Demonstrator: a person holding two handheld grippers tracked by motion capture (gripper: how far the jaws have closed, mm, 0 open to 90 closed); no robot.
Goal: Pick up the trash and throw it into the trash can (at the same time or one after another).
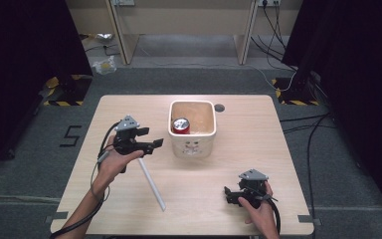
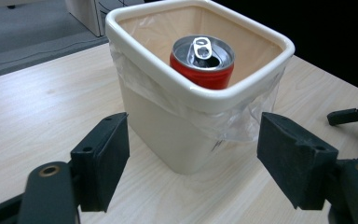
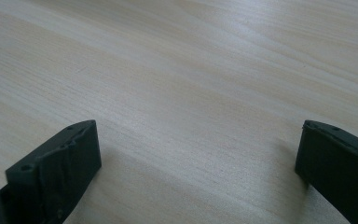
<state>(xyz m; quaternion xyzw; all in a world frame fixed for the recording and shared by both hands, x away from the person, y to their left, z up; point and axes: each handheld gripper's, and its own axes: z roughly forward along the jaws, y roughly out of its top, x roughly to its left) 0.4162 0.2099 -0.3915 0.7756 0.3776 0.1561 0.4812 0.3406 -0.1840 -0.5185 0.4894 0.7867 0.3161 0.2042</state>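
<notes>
At nine o'clock on the table (image 1: 129,107), my left claw (image 1: 151,140) hangs above the wood with its jaws spread wide and nothing between them, aimed toward three o'clock at the cream bin (image 1: 193,144). Below it, toward six o'clock, a white stick (image 1: 152,184) lies flat on the table, untouched. At the centre, the bin's plastic liner (image 2: 256,114) drapes over its rim, and a red soda can (image 2: 203,63) stands upright inside, tab up. I judge the can's drop-off done; the stick looks like what is left to bin. At four o'clock, my right claw (image 1: 227,195) rests low near the table edge, jaws wide apart and holding nothing, with bare wood ahead of it.
</notes>
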